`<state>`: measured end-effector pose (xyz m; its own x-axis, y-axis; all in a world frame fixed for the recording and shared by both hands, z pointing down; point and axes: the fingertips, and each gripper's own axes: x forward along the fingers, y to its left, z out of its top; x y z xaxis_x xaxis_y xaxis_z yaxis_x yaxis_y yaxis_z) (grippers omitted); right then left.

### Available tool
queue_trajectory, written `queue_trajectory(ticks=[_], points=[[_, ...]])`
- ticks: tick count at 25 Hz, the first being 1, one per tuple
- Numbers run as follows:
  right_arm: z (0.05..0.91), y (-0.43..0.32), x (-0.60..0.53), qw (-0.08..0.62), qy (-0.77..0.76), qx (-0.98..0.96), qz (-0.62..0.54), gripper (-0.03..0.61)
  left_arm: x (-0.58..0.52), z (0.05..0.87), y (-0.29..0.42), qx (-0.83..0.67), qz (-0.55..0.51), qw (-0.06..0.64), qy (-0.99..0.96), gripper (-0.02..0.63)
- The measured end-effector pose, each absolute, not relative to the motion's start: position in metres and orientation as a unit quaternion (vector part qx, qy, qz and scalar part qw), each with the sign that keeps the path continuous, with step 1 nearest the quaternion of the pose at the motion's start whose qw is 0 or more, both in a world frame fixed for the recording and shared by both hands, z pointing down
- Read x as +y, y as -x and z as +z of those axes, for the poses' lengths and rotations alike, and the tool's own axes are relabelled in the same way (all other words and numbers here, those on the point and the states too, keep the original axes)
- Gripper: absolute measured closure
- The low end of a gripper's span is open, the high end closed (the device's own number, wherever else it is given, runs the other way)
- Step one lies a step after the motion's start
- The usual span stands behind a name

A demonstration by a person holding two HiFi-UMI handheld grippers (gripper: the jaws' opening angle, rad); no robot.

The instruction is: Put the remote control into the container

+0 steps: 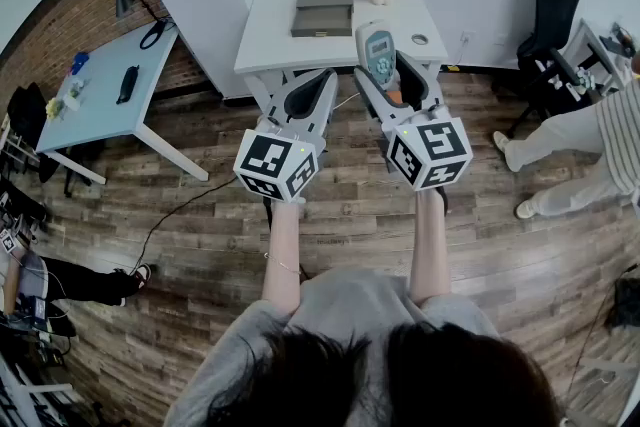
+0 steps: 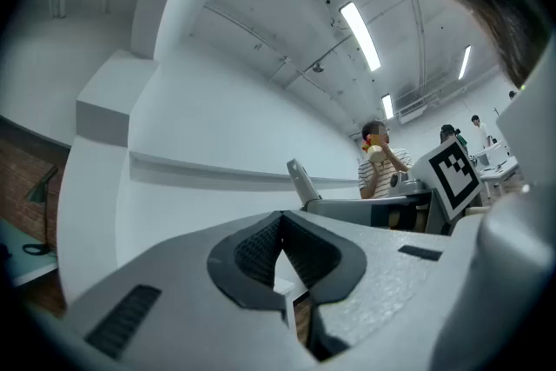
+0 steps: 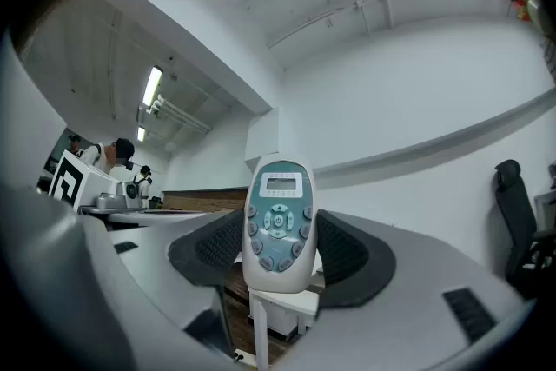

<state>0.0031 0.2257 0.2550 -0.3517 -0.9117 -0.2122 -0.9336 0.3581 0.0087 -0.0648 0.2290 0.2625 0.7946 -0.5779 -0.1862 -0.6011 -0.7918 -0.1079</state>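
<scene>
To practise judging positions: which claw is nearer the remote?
Right. The right claw grips the remote between its pads; the left claw is beside it, empty, clear of the remote.

My remote control [image 3: 278, 226]: white shell, teal face, grey buttons. My left gripper [image 2: 280, 255] and right gripper [image 1: 393, 77]: grey, black ribbed pads; cubes [image 1: 275, 165] white with black square markers. Container [image 1: 323, 10] grey, table [image 1: 270, 35] white, floor [image 1: 350, 225] brown wood planks.
</scene>
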Motion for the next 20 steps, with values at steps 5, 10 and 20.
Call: queue_trajectory(ticks=[5, 10, 20], points=[[0.258, -0.008, 0.221, 0.079, 0.565, 0.819, 0.062, 0.316, 0.227, 0.263, 0.058, 0.309, 0.068, 0.082, 0.945, 0.611], [0.261, -0.011, 0.219, 0.077, 0.564, 0.82, 0.06, 0.316, 0.224, 0.264, 0.055, 0.31, 0.066, 0.082, 0.945, 0.611], [0.269, -0.024, 0.214, 0.095, 0.556, 0.825, 0.029, 0.316, 0.222, 0.272, 0.054, 0.337, 0.044, 0.073, 0.938, 0.611]])
